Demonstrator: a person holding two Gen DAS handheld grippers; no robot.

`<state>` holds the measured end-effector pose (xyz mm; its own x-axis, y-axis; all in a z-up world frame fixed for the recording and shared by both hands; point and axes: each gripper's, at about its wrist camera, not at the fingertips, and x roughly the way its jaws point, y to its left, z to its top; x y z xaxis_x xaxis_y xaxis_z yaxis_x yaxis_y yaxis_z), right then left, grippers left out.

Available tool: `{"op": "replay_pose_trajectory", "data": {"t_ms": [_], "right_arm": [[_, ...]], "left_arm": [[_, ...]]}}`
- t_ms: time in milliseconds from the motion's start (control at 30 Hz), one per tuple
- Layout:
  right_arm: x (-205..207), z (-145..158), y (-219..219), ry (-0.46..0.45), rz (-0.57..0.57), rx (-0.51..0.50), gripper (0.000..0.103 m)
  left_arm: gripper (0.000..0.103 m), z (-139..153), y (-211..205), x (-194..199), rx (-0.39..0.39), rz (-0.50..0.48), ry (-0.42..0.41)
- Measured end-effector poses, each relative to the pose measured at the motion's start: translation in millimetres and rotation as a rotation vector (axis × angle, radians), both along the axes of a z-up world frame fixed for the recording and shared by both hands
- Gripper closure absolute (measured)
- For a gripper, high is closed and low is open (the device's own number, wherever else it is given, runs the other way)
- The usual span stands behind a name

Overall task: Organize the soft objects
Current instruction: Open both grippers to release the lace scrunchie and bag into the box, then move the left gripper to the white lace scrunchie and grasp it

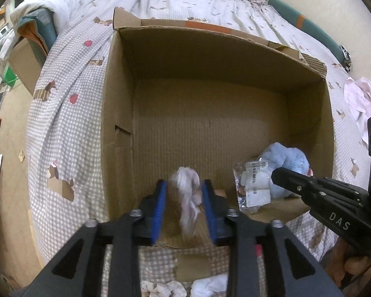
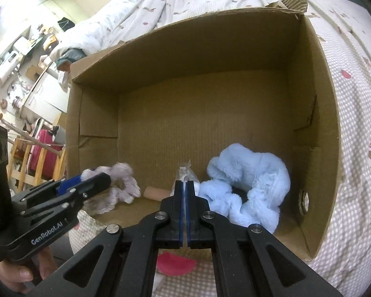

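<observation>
Left gripper, jaws partly spread, lowers a lilac scrunchie into the cardboard box on the bed; right gripper pinches a clear packet (blue scrunchie already inside). Next: let go, withdraw.

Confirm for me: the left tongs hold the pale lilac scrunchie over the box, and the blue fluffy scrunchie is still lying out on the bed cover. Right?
Not quite. The blue fluffy scrunchie is not on the bed cover; it already lies inside the cardboard box, in its near right corner, as the right wrist view shows. The rest holds: the left tongs hold the pale lilac scrunchie over the box.
</observation>
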<state>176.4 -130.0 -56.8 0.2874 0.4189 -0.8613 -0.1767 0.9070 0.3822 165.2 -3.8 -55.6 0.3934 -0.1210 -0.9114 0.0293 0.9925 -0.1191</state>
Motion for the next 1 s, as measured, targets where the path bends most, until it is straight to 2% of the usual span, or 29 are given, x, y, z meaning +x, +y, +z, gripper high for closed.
{"op": "replay_pose_trajectory", "data": {"t_ms": [133, 233, 300, 333, 367, 400, 633, 1000], "right_arm": [[0, -2, -1, 0.01, 0.002, 0.006, 0.1], [2, -3, -2, 0.021, -0.007, 0.022, 0.096], [3, -3, -4, 0.024, -0.017, 0.042, 0.083], [3, -1, -5, 0.02, -0.024, 0.048, 0.067], [2, 1, -6, 0.012, -0.034, 0.056, 0.046], [2, 2, -8, 0.002, -0.042, 0.063, 0.039], [3, 5, -10, -0.004, -0.057, 0.074, 0.037], [3, 7, -8, -0.009, -0.047, 0.061, 0.037]], "left_arm": [[0.063, 1, -3, -1, 0.012, -0.012, -0.005], [0.051, 1, -4, -1, 0.006, -0.015, -0.003], [0.046, 2, -4, -1, 0.007, -0.011, -0.002], [0.045, 1, -4, -1, 0.004, -0.006, 0.002], [0.042, 1, -3, 0, 0.002, -0.002, 0.007], [0.039, 0, -2, 0, -0.001, 0.004, 0.013], [0.039, -4, 3, 3, -0.005, 0.029, 0.035], [0.039, 4, 3, -2, -0.003, 0.031, 0.0]]}}
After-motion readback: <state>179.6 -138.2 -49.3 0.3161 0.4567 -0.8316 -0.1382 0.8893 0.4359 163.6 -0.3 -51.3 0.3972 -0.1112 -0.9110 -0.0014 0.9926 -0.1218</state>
